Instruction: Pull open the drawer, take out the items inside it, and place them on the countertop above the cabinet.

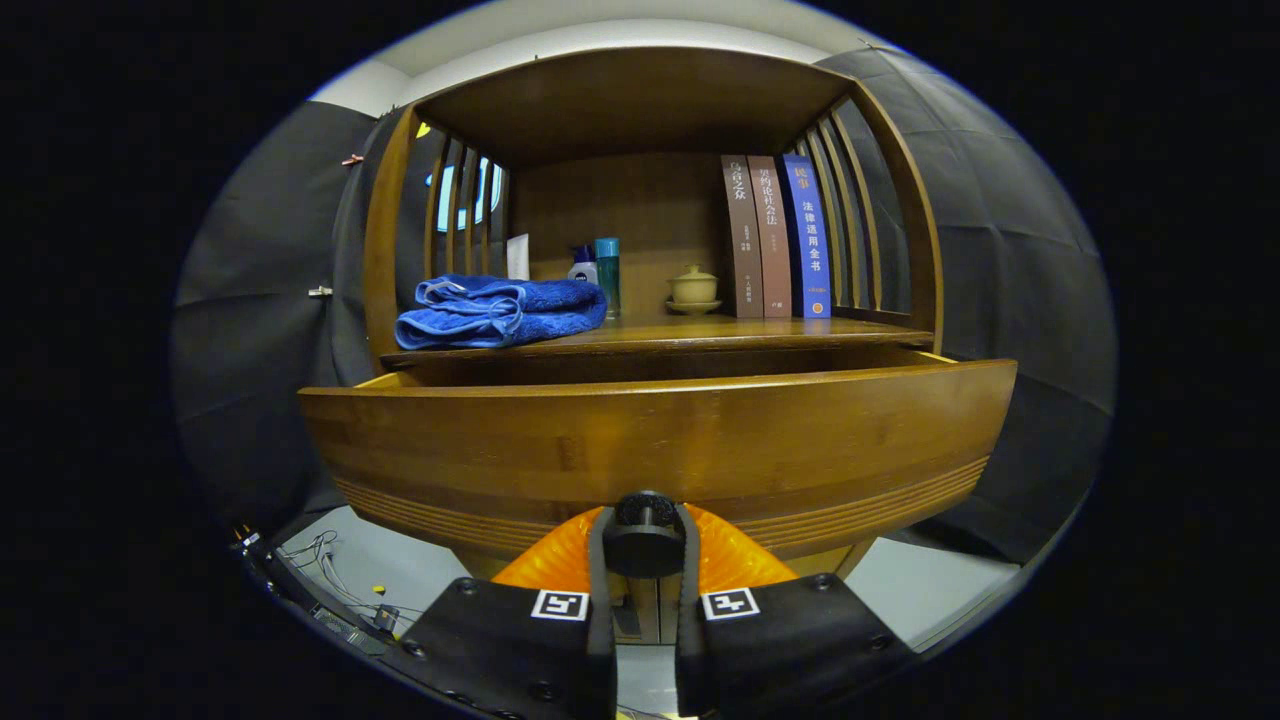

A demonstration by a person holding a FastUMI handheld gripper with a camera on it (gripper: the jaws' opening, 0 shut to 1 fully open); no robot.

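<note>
Wooden cabinet (640, 110) ahead, its countertop (690, 335) carrying a folded blue towel (500, 312), a lidded teacup (692, 288) and three upright books (778, 238). The drawer (655, 440) stands pulled out, contents hidden; the gripper (644, 545) clamps narrowly on its dark knob (644, 535).

Low, close, level view facing drawer front (650, 440)

Three books (771, 237) stand upright at worktop (700, 330) back right corner, spines out, touching each other. Lidded cup (692, 288) on saucer just left of them. Teal bottle (607, 275) and small white bottle (583, 265) near back middle, white card (518, 257) at back left. Cables (330, 590) on floor lower left.
</note>
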